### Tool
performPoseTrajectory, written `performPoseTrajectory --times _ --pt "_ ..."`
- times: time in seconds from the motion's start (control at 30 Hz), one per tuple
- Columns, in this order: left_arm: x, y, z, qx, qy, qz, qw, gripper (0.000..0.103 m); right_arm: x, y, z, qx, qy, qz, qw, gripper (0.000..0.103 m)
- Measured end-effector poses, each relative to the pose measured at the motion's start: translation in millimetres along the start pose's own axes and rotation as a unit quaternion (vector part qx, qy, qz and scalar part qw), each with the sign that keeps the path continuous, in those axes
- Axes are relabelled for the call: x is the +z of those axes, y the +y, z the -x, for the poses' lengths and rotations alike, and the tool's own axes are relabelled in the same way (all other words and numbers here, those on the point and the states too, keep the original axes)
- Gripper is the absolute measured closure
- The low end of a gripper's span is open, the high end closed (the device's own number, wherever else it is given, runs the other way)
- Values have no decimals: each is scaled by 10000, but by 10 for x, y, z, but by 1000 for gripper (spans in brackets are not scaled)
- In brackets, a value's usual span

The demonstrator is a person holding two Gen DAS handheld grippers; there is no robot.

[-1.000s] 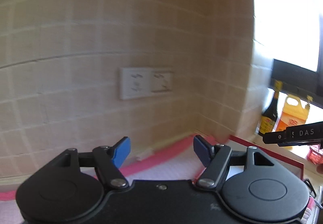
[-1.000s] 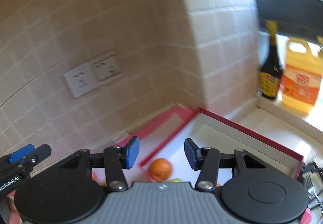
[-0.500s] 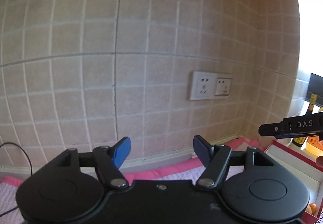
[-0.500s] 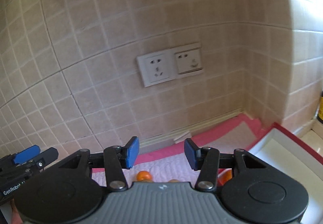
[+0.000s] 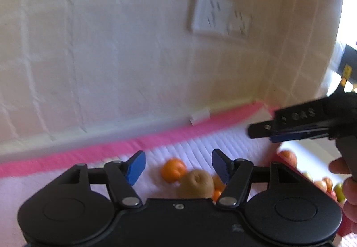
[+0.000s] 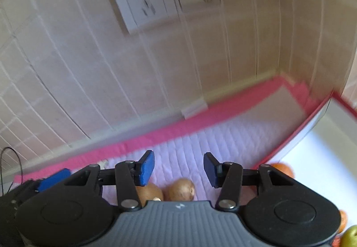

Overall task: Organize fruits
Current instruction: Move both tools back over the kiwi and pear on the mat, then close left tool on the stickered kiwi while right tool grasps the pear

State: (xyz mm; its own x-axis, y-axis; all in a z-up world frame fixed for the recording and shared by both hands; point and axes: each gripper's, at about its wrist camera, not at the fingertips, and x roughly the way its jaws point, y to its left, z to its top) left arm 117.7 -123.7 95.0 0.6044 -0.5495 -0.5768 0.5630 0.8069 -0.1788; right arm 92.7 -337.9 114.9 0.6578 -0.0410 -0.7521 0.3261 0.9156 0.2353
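Fruits have come into sight only now: half a second ago both cameras faced the tiled wall and its sockets, and both have since tipped down toward the worktop. Judging by that, the approach is under way and no fruit has yet been picked up.

Starting on the left, the left hand-held gripper (image 5: 178,165) hangs over the pink-edged white mat (image 5: 196,146). Its jaws are closing, yet nothing sits between the blue pads; they touch no fruit. Just below and ahead of them lie an orange (image 5: 173,170) and a brown kiwi (image 5: 196,182), close together, with more orange fruit partly hidden behind the kiwi. Motion blur makes exact contact between them hard to judge.

Further right in that view, the right hand-held gripper (image 5: 260,131) reaches in from the side, held by a hand (image 5: 347,180). In its own camera its jaws (image 6: 178,166) stand apart and empty, narrower than the left pair. 2 kiwis (image 6: 180,189) lie on the mat beneath them, near the housing.

At the far right stands the red-rimmed white tray (image 6: 312,120), with an orange (image 6: 282,169) and a green fruit (image 6: 350,234) already inside. I judge that the loose fruit on the mat is next to go there, though how it is to be sorted is not shown.
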Motion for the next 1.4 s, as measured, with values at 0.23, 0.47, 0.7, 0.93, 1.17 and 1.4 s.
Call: performPoseTrajectory --times 0.23,0.47,0.7,0.93,1.17,1.4 --pt "-167 -117 -454 -334 474 -57 9983 26 -85 -96 -381 48 487 -210 9986 54" --pt "-252 -100 -616 -262 615 57 9977 44 -98 -106 -564 29 675 -236 9974 54" --pt "-487 66 -212 -113 794 -228 9965 42 -133 -77 -611 90 757 -200 9969 54" --pt "-488 98 -214 -28 759 -248 9968 23 -216 29 -767 83 964 -56 9953 53" --pt "-488 42 -498 7 776 -336 9964 23 -226 88 -818 -21 996 96 9950 53" --pt "-525 43 -584 75 805 -142 9966 25 -239 119 -900 -113 1082 151 9940 53"
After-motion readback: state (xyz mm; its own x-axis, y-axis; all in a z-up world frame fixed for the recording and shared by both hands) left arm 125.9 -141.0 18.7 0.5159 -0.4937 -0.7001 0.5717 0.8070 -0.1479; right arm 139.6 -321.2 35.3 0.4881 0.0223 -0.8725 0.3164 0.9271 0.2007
